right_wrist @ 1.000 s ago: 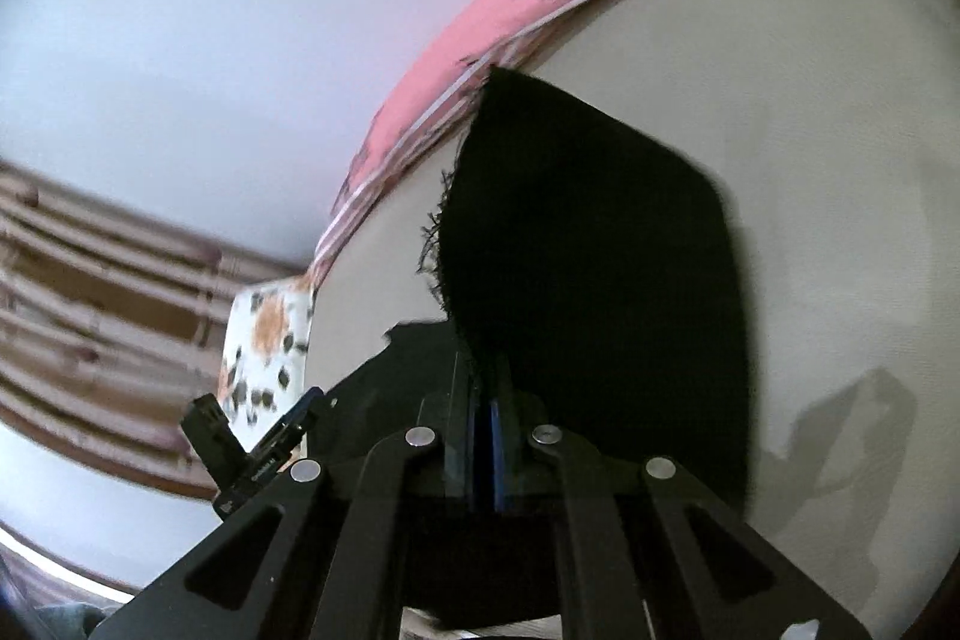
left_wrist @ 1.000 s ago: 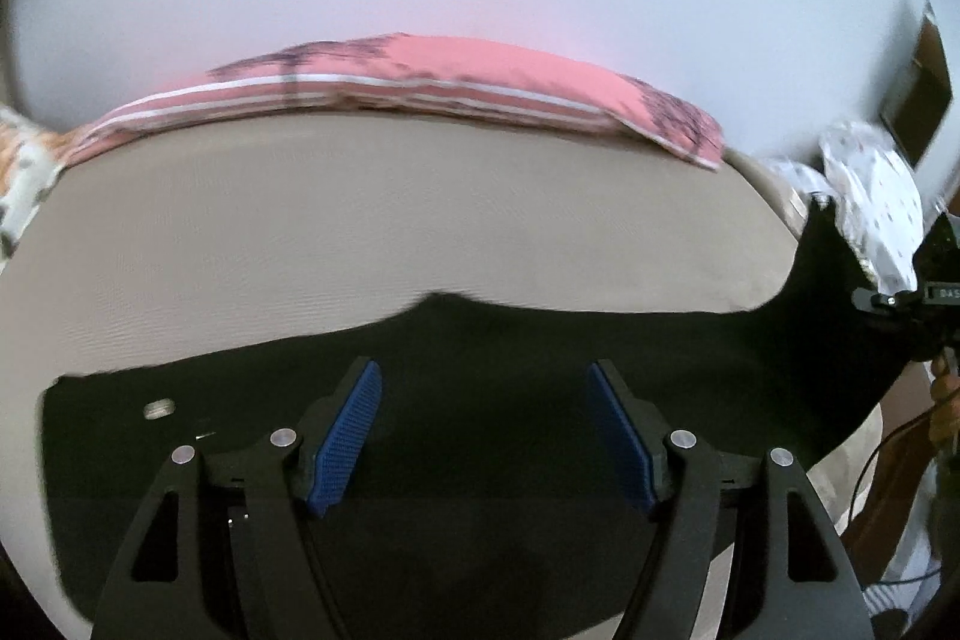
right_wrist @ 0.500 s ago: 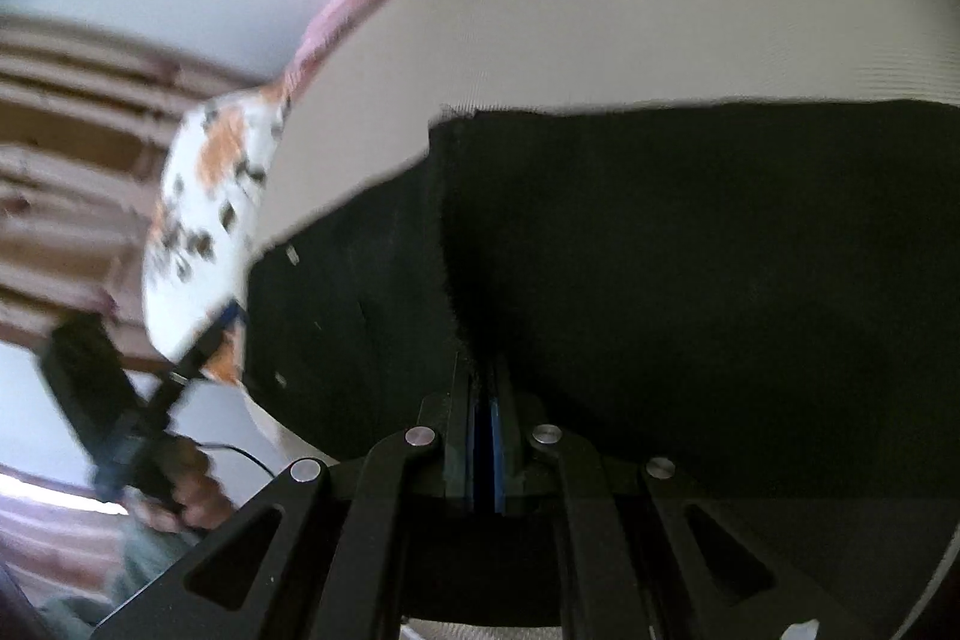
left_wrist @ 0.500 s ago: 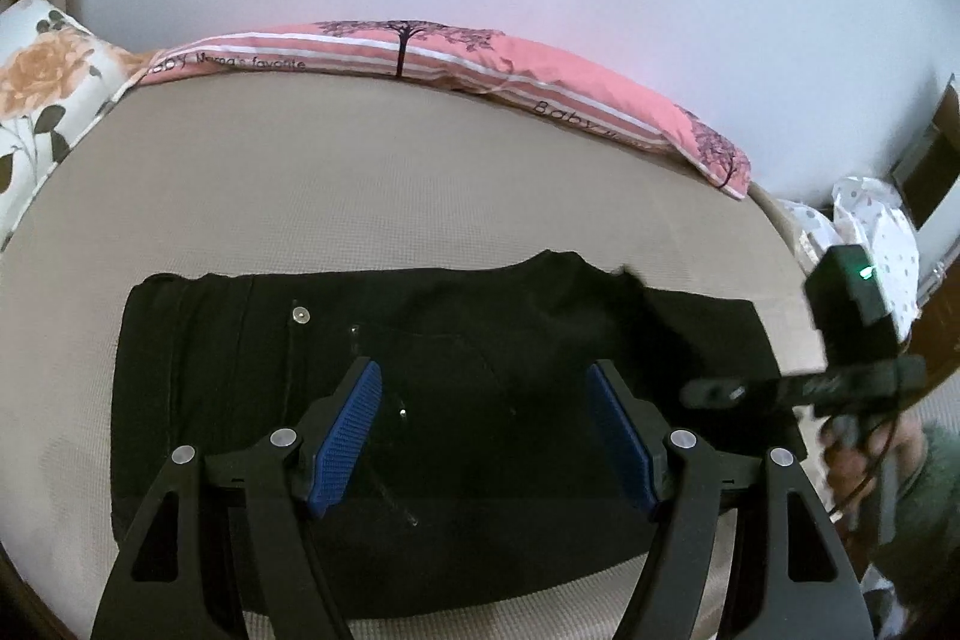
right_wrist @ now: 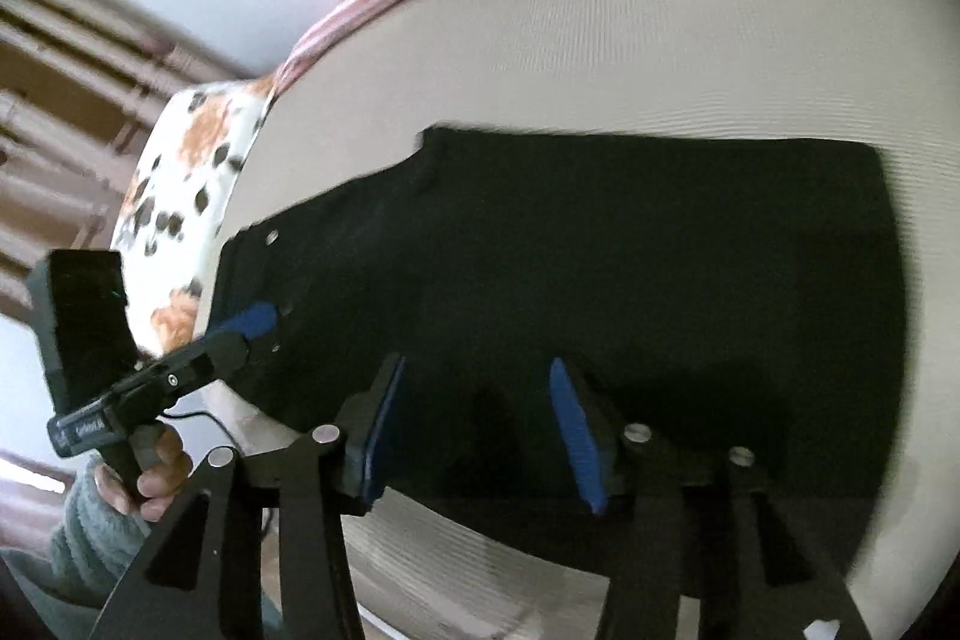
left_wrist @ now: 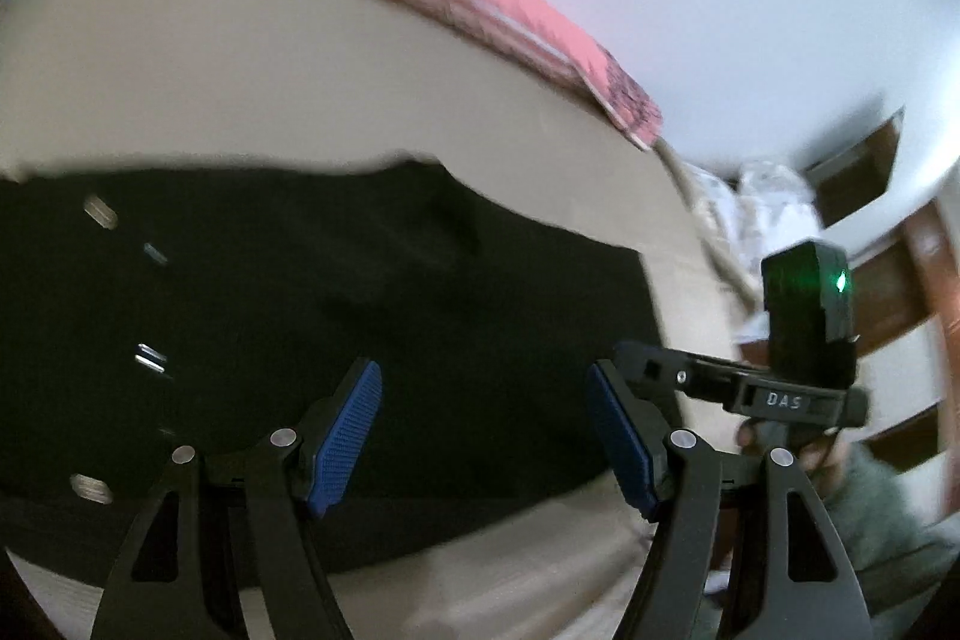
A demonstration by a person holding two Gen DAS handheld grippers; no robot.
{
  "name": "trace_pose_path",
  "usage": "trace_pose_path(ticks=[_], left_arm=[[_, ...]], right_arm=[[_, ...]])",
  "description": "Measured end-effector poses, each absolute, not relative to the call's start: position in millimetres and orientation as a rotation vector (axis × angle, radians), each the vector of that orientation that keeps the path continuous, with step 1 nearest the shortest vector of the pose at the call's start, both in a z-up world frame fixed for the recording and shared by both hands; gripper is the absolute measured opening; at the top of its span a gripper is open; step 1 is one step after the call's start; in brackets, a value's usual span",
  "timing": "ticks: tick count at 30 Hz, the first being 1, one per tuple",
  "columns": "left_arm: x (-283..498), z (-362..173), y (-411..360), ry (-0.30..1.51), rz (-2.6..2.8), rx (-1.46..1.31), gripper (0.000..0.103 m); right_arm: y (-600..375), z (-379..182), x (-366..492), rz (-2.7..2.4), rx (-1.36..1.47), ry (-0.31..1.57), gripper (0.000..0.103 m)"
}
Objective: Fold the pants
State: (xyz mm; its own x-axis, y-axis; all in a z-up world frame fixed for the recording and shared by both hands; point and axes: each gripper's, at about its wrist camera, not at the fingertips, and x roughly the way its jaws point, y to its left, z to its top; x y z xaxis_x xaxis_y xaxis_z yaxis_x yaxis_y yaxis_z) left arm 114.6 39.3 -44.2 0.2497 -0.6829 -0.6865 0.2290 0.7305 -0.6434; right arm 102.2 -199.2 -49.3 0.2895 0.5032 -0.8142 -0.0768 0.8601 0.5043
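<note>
Two tongs hang apart over black pants (right_wrist: 600, 250) folded flat on the bed (right_wrist: 660, 58); right tongs (right_wrist: 474, 430) just released, left tongs (left_wrist: 483, 436) empty; soft, limp cloth, best pinched at a corner

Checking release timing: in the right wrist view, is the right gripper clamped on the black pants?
No: the right gripper has just been opening, its blue pads stand apart with a clear gap, and the black pants lie flat on the bed.
</note>
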Motion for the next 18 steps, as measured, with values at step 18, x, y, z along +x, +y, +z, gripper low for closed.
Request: trace_pose_path(ticks=[18], left_arm=[[143, -104, 11, 1.451, -0.652, -0.64, 0.037]], right_arm=[[-297, -59, 70, 0.249, 0.682, 1.131, 0.048]])
